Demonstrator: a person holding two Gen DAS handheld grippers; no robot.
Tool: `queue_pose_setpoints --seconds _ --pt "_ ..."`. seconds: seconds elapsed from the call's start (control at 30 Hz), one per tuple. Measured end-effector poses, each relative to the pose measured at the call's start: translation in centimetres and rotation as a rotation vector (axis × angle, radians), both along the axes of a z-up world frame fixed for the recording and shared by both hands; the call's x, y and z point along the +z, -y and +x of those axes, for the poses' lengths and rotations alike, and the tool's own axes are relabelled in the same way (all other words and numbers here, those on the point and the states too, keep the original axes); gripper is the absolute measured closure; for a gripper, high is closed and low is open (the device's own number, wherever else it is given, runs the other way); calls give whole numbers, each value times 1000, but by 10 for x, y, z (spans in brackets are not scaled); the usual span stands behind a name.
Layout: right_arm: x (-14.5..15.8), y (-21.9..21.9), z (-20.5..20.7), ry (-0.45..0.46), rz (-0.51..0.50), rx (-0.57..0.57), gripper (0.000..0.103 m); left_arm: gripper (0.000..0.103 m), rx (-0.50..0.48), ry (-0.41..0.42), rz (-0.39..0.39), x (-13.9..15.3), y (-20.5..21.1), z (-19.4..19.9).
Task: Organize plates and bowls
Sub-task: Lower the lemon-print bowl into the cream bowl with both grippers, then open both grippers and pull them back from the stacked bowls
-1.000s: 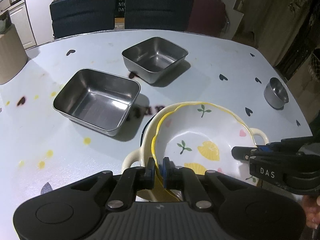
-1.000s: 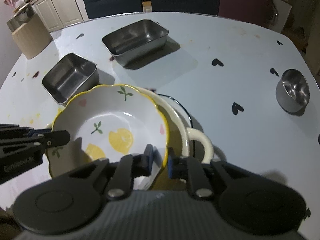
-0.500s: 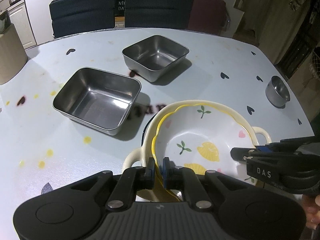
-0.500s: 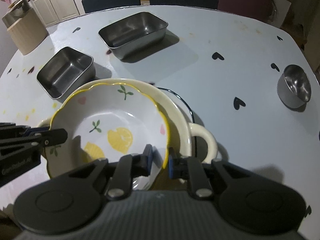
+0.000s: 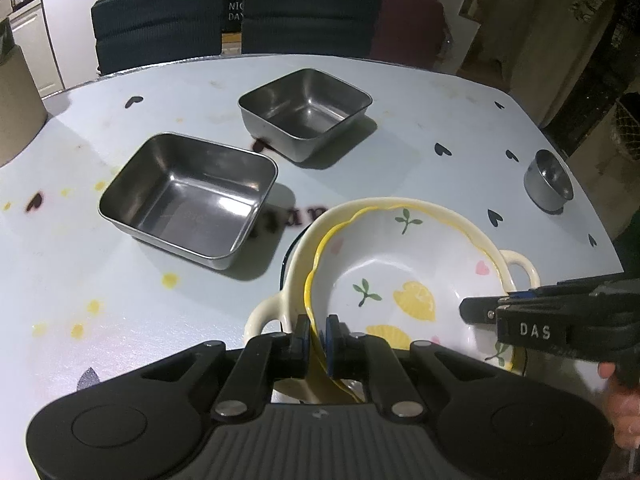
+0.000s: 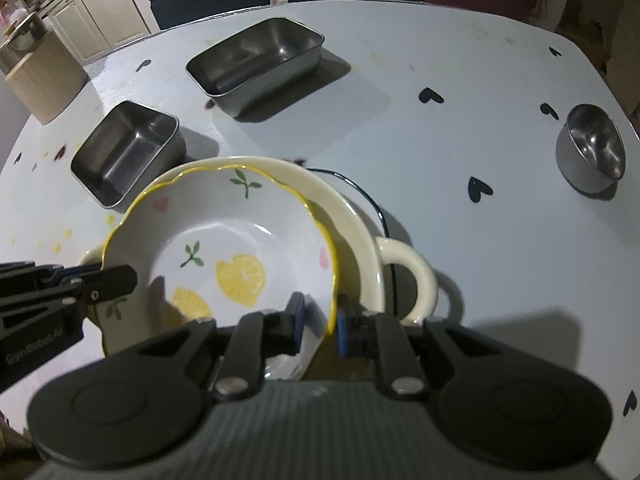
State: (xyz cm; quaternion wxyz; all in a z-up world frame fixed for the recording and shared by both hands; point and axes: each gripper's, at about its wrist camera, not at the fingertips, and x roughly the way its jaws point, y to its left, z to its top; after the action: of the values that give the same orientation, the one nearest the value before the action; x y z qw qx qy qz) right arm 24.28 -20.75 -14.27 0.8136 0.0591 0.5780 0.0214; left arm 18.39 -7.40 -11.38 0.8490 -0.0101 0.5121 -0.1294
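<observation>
A white lemon-patterned bowl [image 5: 400, 280] [image 6: 240, 240] with a wavy yellow rim sits nested in a cream two-handled dish [image 5: 520, 268] [image 6: 404, 276]. A dark-rimmed plate [image 6: 376, 208] peeks out under the dish. My left gripper [image 5: 318, 340] [image 6: 116, 280] is shut on the bowl's left rim. My right gripper [image 6: 320, 322] [image 5: 472, 312] straddles the opposite rim. Its pads stand slightly apart from the wall, with the yellow edge between them.
Two rectangular steel containers [image 5: 188, 196] [image 5: 304, 112] stand on the pale heart-printed table [image 5: 400, 140] beyond the stack. A small steel cup [image 5: 548, 180] [image 6: 590, 152] sits near the right edge. Chairs [image 5: 312, 12] line the far side, and a beige bin [image 5: 16, 108] stands at the left.
The right gripper's pads have parted a little around the bowl's rim and the gripper has rolled slightly. The left gripper and the bowl stay where they were.
</observation>
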Motion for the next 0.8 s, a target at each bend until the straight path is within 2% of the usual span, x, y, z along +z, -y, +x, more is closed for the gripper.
queue_pose_setpoints --seconds 0.27,0.37,0.47,0.8 --pt "2 8 3 -26 40 -50 82 96 -8 -5 -1 -2 0 0" --pt "12 8 2 22 33 -48 78 96 -8 0 -3 0 -1 0" --pt "14 11 1 25 51 -54 76 96 -8 10 -8 4 -2 -1" --pt "16 6 -4 27 14 -32 76 95 -25 42 -40 19 -7 -6"
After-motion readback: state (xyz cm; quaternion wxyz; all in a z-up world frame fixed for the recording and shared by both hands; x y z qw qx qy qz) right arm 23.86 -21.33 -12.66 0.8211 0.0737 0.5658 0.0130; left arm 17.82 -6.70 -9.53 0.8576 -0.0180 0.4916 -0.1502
